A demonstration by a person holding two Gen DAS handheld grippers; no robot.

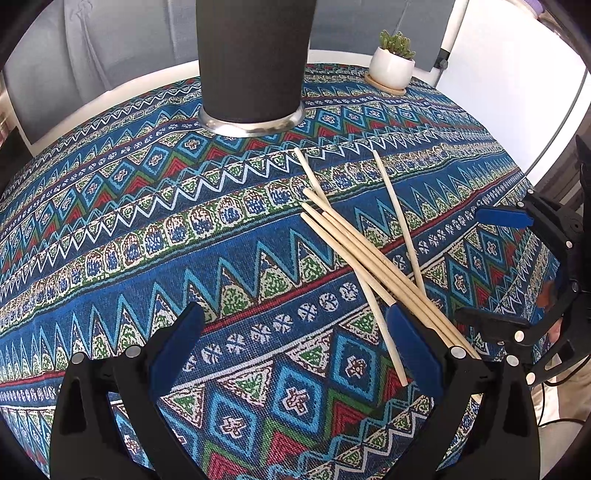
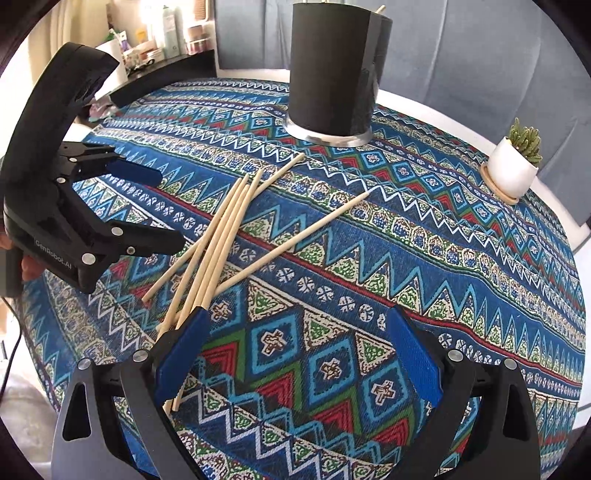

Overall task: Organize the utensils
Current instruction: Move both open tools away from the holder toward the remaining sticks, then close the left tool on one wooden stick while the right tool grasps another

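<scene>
Several wooden chopsticks [image 1: 373, 254] lie loose and crossed on the patterned tablecloth; they also show in the right wrist view [image 2: 221, 229]. A tall black holder with a metal base [image 1: 255, 62] stands beyond them, also in the right wrist view [image 2: 332, 74], with one stick tip showing at its rim. My left gripper [image 1: 295, 332] is open and empty, its right finger beside the near ends of the chopsticks. My right gripper [image 2: 295, 332] is open and empty, its left finger over the chopsticks' near ends. Each gripper shows in the other's view: the right [image 1: 491, 269], the left [image 2: 155, 210].
A small white pot with a succulent [image 1: 393, 64] sits on a wooden coaster at the table's far right edge, also in the right wrist view [image 2: 515, 170]. The round table [image 1: 147, 206] drops off on all sides. A cluttered shelf [image 2: 162, 33] stands beyond the far left.
</scene>
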